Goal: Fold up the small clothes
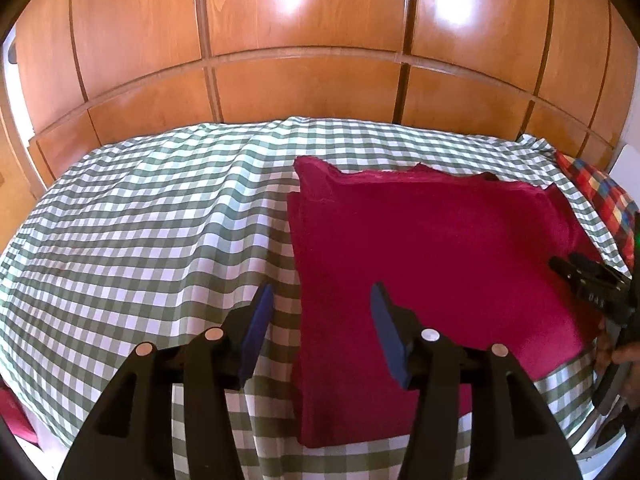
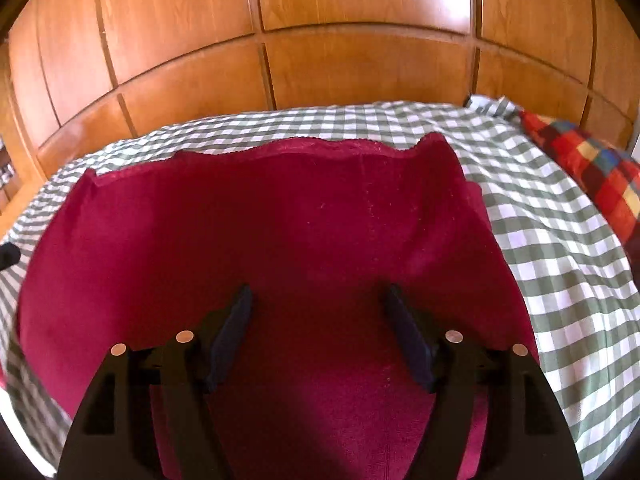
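I read the red garment (image 2: 280, 240) as already folded at least once: it lay flat on the bed's green-checked sheet (image 1: 140, 220), and in the left wrist view a second layer edge showed along its far and left sides, stepped slightly inside the lower layer. The upper surface was smooth, with no large wrinkles visible.

The left gripper (image 1: 320, 328) hovered above the garment's left edge, its jaws standing partly apart with nothing between the pads; one pad sat over the sheet, the other over the red cloth. The right gripper (image 2: 318, 332) was positioned over the near middle of the garment, its jaws spread wider and likewise empty. I could not tell whether either set of pads touched the fabric below.

I judged one fold to be complete and released. The piece still covered a broad area, so a further fold, probably across its width, appeared to remain. A multicoloured checked cloth (image 2: 592, 176) lay at the far right of the bed; whether it awaited folding I could not determine.
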`<move>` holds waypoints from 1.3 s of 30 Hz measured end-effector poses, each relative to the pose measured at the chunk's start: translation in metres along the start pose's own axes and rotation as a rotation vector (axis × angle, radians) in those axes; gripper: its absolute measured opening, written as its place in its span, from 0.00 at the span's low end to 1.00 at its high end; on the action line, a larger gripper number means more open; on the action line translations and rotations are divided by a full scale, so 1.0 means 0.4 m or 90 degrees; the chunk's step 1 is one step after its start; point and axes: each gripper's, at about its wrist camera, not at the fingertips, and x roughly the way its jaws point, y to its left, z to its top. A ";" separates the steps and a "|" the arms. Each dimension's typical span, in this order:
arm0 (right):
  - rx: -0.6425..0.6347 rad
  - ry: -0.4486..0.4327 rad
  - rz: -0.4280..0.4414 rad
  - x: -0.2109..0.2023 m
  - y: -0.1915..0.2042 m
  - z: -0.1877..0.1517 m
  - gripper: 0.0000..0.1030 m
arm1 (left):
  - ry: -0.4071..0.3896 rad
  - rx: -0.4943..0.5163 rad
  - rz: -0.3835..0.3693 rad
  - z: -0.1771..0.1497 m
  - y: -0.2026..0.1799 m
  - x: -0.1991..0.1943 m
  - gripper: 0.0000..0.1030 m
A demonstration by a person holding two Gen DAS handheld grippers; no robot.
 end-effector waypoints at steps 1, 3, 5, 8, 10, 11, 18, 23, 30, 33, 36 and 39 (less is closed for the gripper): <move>0.002 -0.002 0.000 0.001 -0.001 -0.001 0.68 | 0.003 0.001 0.003 0.002 0.001 0.007 0.49; 0.004 -0.007 0.000 0.001 -0.004 0.000 0.69 | 0.006 0.000 0.006 0.007 0.004 0.018 0.49; 0.003 -0.012 0.001 -0.002 -0.003 -0.003 0.69 | 0.007 -0.005 0.006 0.014 0.008 0.027 0.49; 0.006 -0.016 0.005 -0.001 -0.004 -0.005 0.69 | 0.007 -0.015 0.002 0.032 0.021 0.041 0.49; 0.007 -0.018 0.005 0.000 -0.004 -0.005 0.69 | 0.012 -0.038 -0.019 0.049 0.042 0.058 0.49; 0.007 -0.019 0.005 -0.001 -0.004 -0.007 0.69 | 0.016 -0.053 -0.030 0.058 0.055 0.068 0.49; 0.010 -0.023 0.008 -0.002 -0.003 -0.011 0.69 | 0.056 -0.162 -0.128 0.127 0.156 0.170 0.37; 0.010 -0.024 0.009 -0.002 -0.003 -0.012 0.69 | 0.084 -0.203 -0.192 0.159 0.164 0.240 0.37; 0.009 -0.024 0.008 -0.003 -0.002 -0.011 0.69 | 0.077 -0.162 -0.171 0.192 0.098 0.287 0.06; 0.009 -0.024 0.007 -0.003 -0.001 -0.012 0.69 | 0.015 -0.131 -0.126 0.204 0.075 0.234 0.06; 0.009 -0.024 0.008 -0.004 0.000 -0.012 0.69 | 0.047 -0.092 -0.035 0.186 0.055 0.293 0.06; 0.006 -0.025 0.007 -0.004 0.001 -0.012 0.69 | 0.079 -0.080 -0.001 0.149 0.052 0.372 0.10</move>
